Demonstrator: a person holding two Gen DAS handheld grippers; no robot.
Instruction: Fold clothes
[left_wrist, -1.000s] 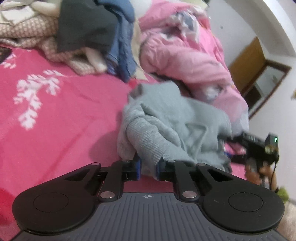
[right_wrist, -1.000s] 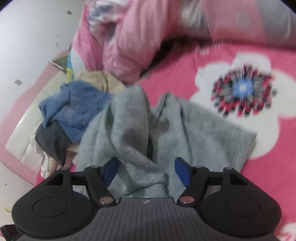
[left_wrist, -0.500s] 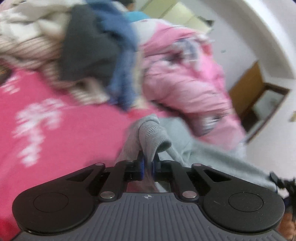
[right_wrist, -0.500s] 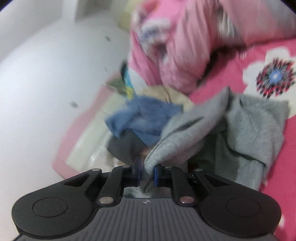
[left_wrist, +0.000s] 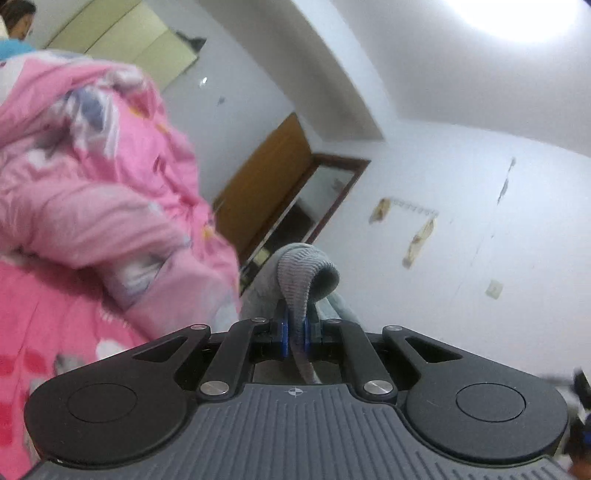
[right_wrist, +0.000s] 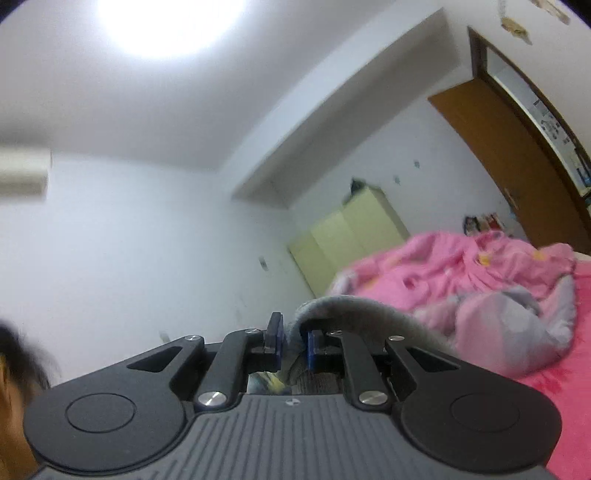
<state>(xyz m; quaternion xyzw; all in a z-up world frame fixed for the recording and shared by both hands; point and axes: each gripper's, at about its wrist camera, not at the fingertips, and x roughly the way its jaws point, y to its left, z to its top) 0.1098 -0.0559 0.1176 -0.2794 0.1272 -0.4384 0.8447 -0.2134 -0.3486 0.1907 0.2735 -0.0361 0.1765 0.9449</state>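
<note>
Grey knit sweater (left_wrist: 295, 291) drapes, ribbed cuff pinched in left claw (left_wrist: 294, 332).

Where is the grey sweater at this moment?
The grey sweater is pinched in both grippers: in the left gripper beside the pink quilt, and in the right gripper, draping to the right.

pink quilt (left_wrist: 92, 192) blurred | grey sweater (right_wrist: 369, 306) — mostly hidden (below claws)
</note>
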